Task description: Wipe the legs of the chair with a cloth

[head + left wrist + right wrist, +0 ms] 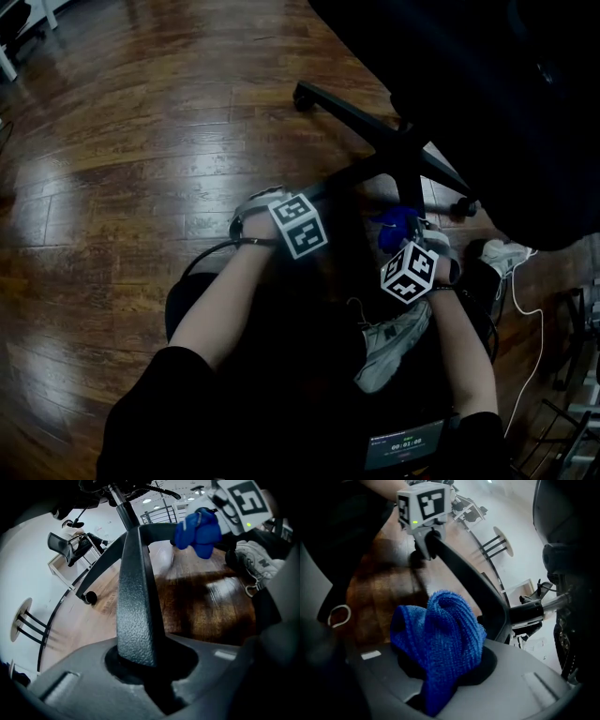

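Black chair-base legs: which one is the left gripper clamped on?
The textured black leg pointing toward the person, clamped by the left gripper. The other legs, up-left and right, are ungripped.

Location type: office. A castor-based swivel chair stands on glossy plank flooring. A second desk chair stands beyond.

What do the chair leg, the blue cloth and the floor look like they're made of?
The chair leg is black with a pebbled matte surface, probably moulded plastic or coated metal; the look doesn't settle which. The blue cloth has a looped, nubby pile, likely microfibre. The floor shows brown planks with grain and glossy reflections: varnished wood or wood-look laminate.
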Available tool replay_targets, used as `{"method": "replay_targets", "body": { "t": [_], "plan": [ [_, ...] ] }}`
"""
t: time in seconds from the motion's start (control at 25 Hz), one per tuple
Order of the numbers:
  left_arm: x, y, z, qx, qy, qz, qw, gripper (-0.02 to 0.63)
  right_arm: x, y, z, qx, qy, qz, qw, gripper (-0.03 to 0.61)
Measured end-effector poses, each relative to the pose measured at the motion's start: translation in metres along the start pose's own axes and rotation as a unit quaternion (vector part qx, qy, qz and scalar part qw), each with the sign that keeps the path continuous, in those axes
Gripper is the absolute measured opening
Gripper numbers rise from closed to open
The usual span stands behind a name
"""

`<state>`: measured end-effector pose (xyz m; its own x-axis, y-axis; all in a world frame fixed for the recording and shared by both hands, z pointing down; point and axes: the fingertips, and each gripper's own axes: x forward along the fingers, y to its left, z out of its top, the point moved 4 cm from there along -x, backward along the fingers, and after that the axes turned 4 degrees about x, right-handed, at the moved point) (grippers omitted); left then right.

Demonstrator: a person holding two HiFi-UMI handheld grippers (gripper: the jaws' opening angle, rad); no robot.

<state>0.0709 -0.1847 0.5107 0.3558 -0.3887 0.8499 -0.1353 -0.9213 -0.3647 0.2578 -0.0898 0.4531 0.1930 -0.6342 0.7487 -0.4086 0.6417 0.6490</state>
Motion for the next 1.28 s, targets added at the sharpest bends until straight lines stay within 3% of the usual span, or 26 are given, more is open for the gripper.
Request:
{"method": "replay_targets", "body": {
  "t": [0.2,0.32,0.44,0.64,0.88,1.04,1.28],
  "plan": [
    [0.001,-0.001,0.000,-0.002,0.007,-0.002,1.0000,0.055,-0.041,0.072,-0.046,-0.009,0.003,0.040,0.999,0.095],
    [0.001,-0.001,0.001,-0.002,0.010,-0.002,0.9999,0.055,-0.048,0.084,-0.056,-0.003,0.002,0.039,0.999,0.095],
    [0.001,-0.001,0.001,-0.002,0.011,-0.004,0.9999,0.055,-0.038,0.071,-0.048,0.000,0.017,0.045,0.999,0.094],
    [0.000,-0.001,0.002,0.000,0.013,-0.009,0.9999,0.055,0.004,0.006,-0.009,-0.009,0.014,-0.002,1.000,0.094],
    [-0.001,-0.003,0.001,0.000,0.007,-0.007,0.9999,0.055,0.041,-0.073,0.041,0.023,-0.015,-0.045,0.999,0.094],
    [-0.002,0.000,0.000,0.003,0.006,-0.003,1.0000,0.055,0.038,-0.074,0.043,0.016,-0.025,-0.055,0.998,0.094],
    [-0.001,-0.001,0.000,0.001,0.001,0.002,1.0000,0.055,0.008,-0.018,0.010,0.005,-0.013,-0.013,1.000,0.094]
  ]
}}
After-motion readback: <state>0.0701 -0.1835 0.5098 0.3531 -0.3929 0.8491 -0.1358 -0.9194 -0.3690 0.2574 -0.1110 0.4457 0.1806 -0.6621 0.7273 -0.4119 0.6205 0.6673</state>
